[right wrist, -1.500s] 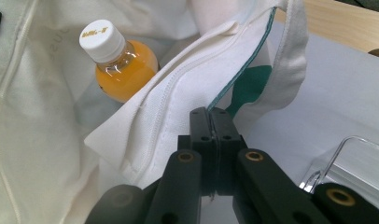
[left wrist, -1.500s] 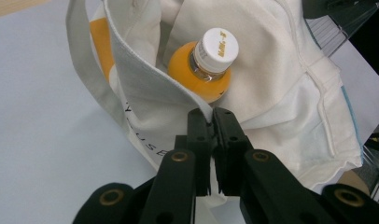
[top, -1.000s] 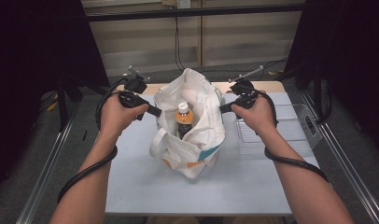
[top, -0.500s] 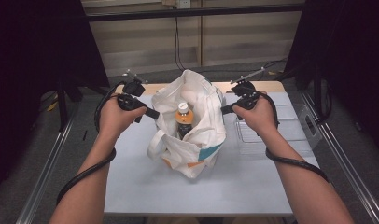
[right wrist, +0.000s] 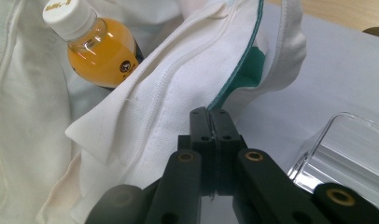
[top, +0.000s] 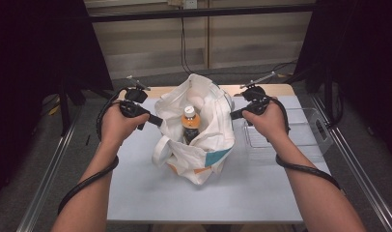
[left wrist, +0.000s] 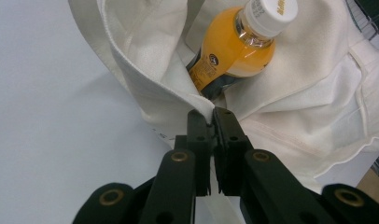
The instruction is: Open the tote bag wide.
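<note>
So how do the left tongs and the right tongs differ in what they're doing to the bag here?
The left tongs pinch the plain white rim of the bag on its left side; the right tongs pinch the opposite rim, where a teal edge runs. The clear tray lies next to the right tongs, while bare table lies beside the left tongs. Both are shut on cloth, holding the bag open around the upright orange drink bottle.

Your pale grey desk (top: 150,193) stands on a grey floor (top: 35,159); dark curtains (top: 35,58) flank a pale panelled wall (top: 150,43) behind it.
</note>
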A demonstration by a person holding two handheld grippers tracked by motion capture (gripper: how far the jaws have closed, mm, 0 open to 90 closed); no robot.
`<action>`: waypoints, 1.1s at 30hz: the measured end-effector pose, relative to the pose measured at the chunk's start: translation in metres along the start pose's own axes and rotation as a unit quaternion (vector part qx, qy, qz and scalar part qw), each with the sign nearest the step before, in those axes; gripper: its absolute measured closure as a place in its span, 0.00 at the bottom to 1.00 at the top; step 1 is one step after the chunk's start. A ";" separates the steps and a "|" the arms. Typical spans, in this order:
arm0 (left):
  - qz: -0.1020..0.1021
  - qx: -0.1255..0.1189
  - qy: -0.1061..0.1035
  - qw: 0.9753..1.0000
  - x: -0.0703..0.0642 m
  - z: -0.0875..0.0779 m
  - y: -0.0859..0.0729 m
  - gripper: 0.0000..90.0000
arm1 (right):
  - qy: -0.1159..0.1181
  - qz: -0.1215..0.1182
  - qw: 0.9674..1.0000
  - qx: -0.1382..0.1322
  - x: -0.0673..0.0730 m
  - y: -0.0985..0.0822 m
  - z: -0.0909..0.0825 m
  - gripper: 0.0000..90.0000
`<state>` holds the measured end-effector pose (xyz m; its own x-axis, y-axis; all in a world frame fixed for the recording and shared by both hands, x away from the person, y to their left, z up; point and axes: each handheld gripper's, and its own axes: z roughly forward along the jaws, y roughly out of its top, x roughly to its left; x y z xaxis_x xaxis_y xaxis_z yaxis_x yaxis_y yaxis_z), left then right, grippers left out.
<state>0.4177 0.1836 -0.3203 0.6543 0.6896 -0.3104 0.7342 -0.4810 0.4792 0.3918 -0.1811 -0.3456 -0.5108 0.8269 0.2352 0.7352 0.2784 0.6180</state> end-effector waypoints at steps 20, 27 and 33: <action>-0.007 0.004 0.004 1.000 0.008 0.007 -0.009 0.96 | -0.001 -0.001 1.000 0.003 -0.004 -0.005 0.002 1.00; -0.013 0.004 0.002 1.000 0.009 0.009 -0.012 0.96 | -0.002 0.006 1.000 0.004 -0.007 -0.009 0.004 1.00; -0.012 0.002 0.006 1.000 0.010 0.011 -0.014 0.96 | -0.004 0.006 1.000 0.004 -0.008 -0.010 0.004 1.00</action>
<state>0.4163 0.1913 -0.3388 0.6350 0.7066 -0.3122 0.7498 -0.4666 0.4691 0.3909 -0.1885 -0.3567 -0.4992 0.8336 0.2365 0.7441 0.2725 0.6100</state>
